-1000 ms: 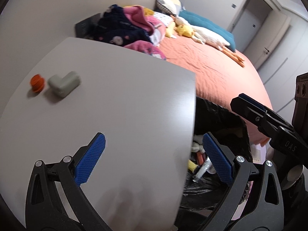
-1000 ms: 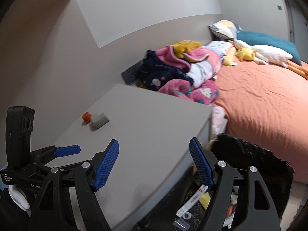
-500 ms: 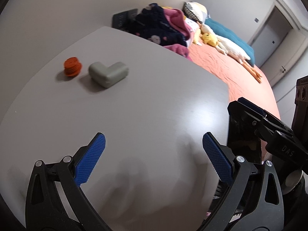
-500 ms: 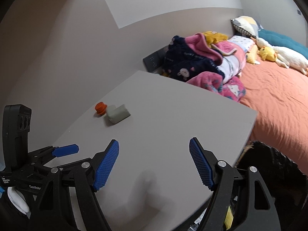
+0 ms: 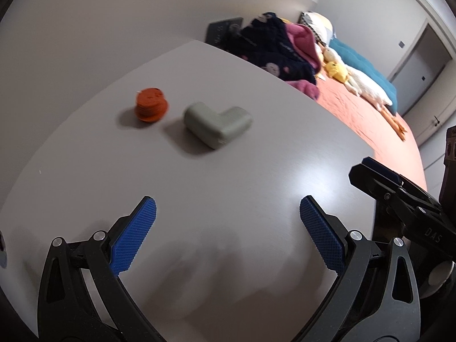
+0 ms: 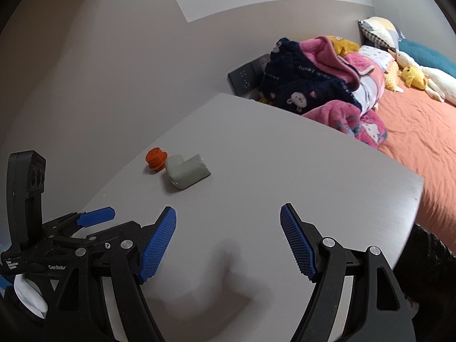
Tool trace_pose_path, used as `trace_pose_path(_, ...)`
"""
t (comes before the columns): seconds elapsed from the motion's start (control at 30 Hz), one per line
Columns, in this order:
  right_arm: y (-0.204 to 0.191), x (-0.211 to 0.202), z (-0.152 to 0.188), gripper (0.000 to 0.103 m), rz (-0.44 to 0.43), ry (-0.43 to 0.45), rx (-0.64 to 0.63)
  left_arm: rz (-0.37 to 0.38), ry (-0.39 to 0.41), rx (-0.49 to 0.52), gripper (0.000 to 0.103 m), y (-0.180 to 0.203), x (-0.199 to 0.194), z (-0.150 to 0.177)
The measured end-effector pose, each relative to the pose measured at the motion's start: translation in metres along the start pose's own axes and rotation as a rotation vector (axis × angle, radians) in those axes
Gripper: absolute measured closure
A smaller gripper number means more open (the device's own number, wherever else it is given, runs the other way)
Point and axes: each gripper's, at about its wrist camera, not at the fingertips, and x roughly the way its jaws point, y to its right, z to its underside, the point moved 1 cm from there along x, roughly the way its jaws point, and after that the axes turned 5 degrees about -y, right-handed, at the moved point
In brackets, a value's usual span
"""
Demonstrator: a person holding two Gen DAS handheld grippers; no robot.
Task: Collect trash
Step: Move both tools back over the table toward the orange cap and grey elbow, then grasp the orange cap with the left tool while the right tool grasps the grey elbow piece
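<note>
Two hand-held grippers hang over a grey worktop [image 5: 256, 171] beside a bed [image 6: 421, 142], both pointing down at its bare near half. The left gripper [image 5: 228, 228] has its jaws spread wide with nothing between the blue pads. The right gripper [image 6: 228, 239] shows the same: jaws wide apart and empty above the grey surface.

Two small items lie toward the far left of the worktop, well ahead of both grippers. An orange cap [image 5: 151, 105], round and ridged, stands on the surface; just to its right is a grey-green L-shaped piece [image 5: 218, 125] lying flat. In the right wrist view the two look to be touching or nearly so; in the left wrist view a narrow gap shows between them. Neither gripper touches either item.

In the left wrist view the right gripper's black body comes in from the right edge, level with the worktop's right rim. Beyond the far corner of the worktop a heap of dark blue and pink blankets [image 6: 319, 85] rests on the bed's orange sheet, with a yellow plush toy [image 6: 413, 77] and a teal pillow [image 6: 424, 54] farther along. A dark bag [image 6: 421, 253] shows below the worktop's right edge.
</note>
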Motion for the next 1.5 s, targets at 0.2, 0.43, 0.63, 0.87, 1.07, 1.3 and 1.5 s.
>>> trace_pose_path(0.2,-0.005,0.025,-0.009,0.027,-0.007,-0.025,0.007,-0.011,0.012,-0.023,0.006,-0.023,0.009,-0.010)
trace_pose_path(0.43,-0.013,0.049,-0.017,0.027,-0.004,-0.040,0.004,-0.041,0.013,-0.027,0.014,-0.044,0.020,-0.021)
trace_pose_path(0.63,-0.019,0.064,-0.025,0.027,-0.003,-0.050,0.006,-0.038,0.005,-0.070,0.029,-0.071,0.031,-0.033)
trace_pose_path(0.87,-0.023,0.080,-0.033,0.027,0.001,-0.063,0.003,-0.062,0.014,-0.077,0.030,-0.086,0.043,-0.052)
trace_pose_path(1.07,-0.026,0.092,-0.039,0.027,0.000,-0.073,0.003,-0.076,0.012,-0.053,0.030,-0.091,0.055,-0.067)
trace_pose_path(1.3,-0.032,0.103,-0.043,0.027,-0.001,-0.084,-0.008,-0.085,0.016,-0.041,0.032,-0.099,0.065,-0.085)
trace_pose_path(1.5,-0.039,0.112,-0.047,0.027,-0.005,-0.094,-0.034,-0.060,0.011,-0.033,0.046,-0.100,0.074,-0.095)
